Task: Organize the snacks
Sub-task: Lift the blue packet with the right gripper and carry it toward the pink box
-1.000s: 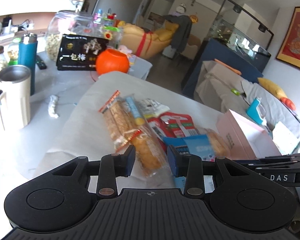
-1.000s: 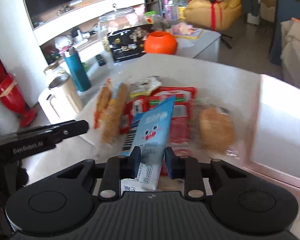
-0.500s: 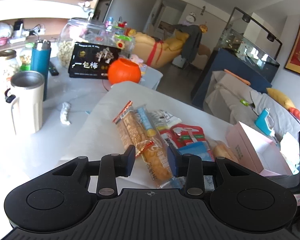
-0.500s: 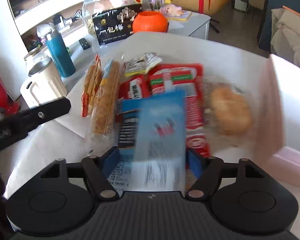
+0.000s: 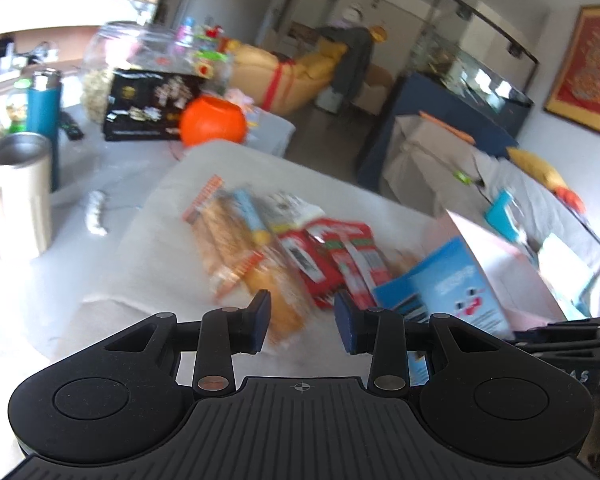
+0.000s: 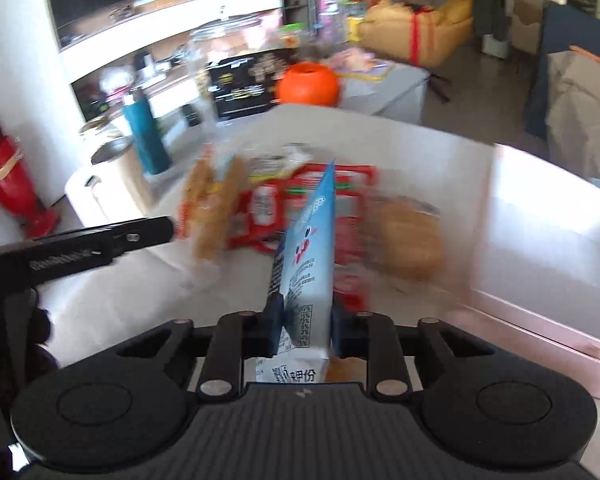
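Note:
Several snack packets lie in a pile on a white cloth [image 5: 160, 240]: long bread packets [image 5: 228, 232], red packets [image 5: 332, 252] and a round bun [image 6: 408, 240]. My right gripper [image 6: 300, 312] is shut on a light-blue packet [image 6: 310, 240], held on edge above the pile; the left wrist view shows that packet [image 5: 448, 288] tilted in front of the open pink box [image 5: 512, 276]. My left gripper [image 5: 302, 308] hovers open over the near end of the bread packets, nothing pressed between its pads. Both views are blurred.
Beyond the cloth stand an orange pumpkin-shaped bowl [image 5: 213, 120], a black printed box [image 5: 144, 108], a glass jar [image 5: 112, 64], a teal bottle [image 5: 44, 120] and a beige steel mug [image 5: 18, 192]. The pink box [image 6: 540, 220] fills the right side.
The right jaws spread wide around the blue packet, then closed on it, and it now stands on edge, raised off the pile. The left gripper stayed about where it was.

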